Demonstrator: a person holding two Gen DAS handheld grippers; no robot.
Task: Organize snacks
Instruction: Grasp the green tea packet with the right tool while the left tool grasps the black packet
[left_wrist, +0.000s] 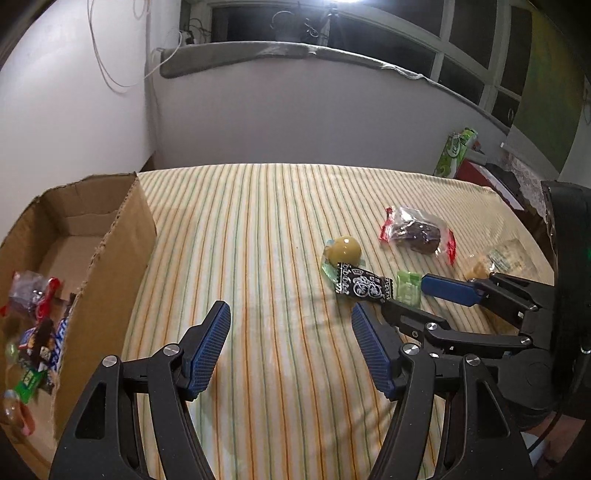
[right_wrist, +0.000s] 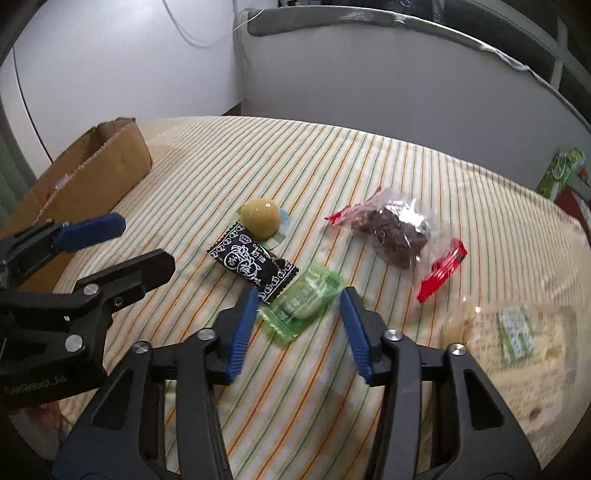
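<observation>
Right wrist view, from the left: the cardboard box (right_wrist: 107, 166) is cut off by the frame edge, its contents barely visible. The left gripper (right_wrist: 136, 240) has its jaws spread over bare striped cloth (right_wrist: 332, 155). The right gripper (right_wrist: 297, 314) straddles the green candy (right_wrist: 306, 301), pads not touching it. At far right a clear packet (right_wrist: 517, 332) blurs out, its label unreadable.
</observation>
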